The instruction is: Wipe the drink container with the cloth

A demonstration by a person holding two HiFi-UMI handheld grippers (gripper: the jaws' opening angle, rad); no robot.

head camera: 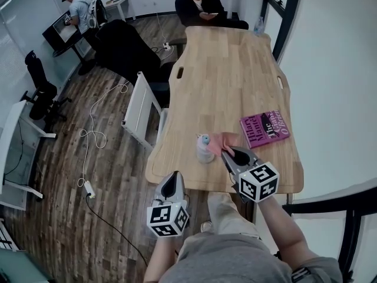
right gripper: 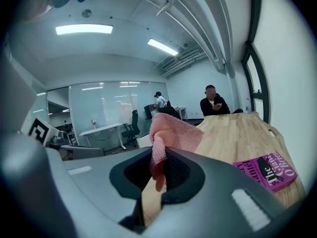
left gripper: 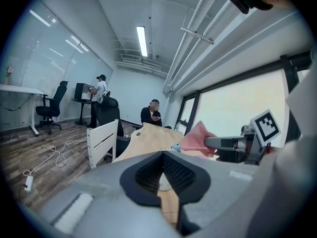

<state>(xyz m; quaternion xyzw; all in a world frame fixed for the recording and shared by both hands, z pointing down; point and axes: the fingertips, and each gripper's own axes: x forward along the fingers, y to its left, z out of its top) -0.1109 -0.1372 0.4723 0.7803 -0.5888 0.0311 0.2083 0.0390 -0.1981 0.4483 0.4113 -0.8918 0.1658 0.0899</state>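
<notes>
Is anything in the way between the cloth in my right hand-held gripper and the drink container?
Nothing visible does. The cloth, pinched in the right hand-held gripper, hangs right beside the drink container; the purple book lies on the gripper's far side.

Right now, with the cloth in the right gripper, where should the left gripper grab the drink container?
Probably its lower body, from the near left side. The drink container looks upright by the table edge, the pink cloth sits at its right, and the left gripper is shut: open it first.
</notes>
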